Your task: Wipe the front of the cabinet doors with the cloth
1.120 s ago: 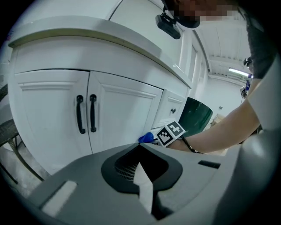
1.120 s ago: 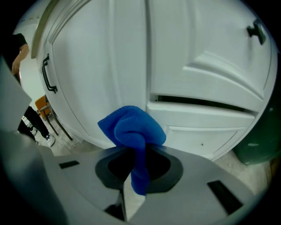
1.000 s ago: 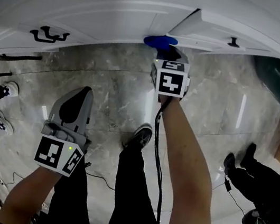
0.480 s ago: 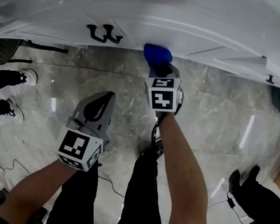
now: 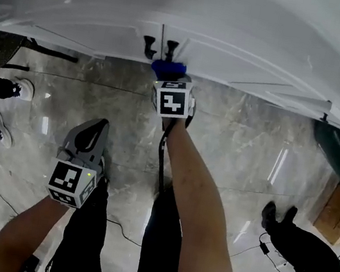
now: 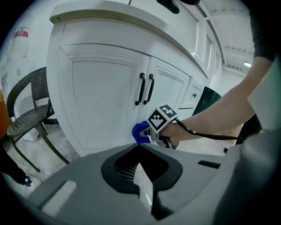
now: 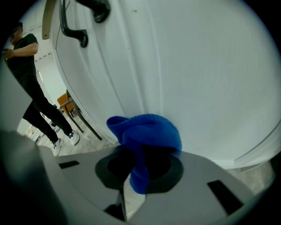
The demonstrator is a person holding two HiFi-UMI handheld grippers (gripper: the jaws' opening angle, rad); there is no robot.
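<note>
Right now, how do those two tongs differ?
The right tongs are shut on a blue cloth; the left tongs are shut on nothing. The right tongs press the cloth against the door; the left tongs hang back over the floor. Both carry a marker cube.

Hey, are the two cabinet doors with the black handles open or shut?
Shut: both cabinet doors sit flush in the left gripper view, their black handles side by side, no opening between them.

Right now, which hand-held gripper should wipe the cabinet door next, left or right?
Right, probably. The right hand-held gripper is shut on the blue cloth, and the cloth touches the cabinet door. The left hand-held gripper is shut, empty and held back from it.
</note>
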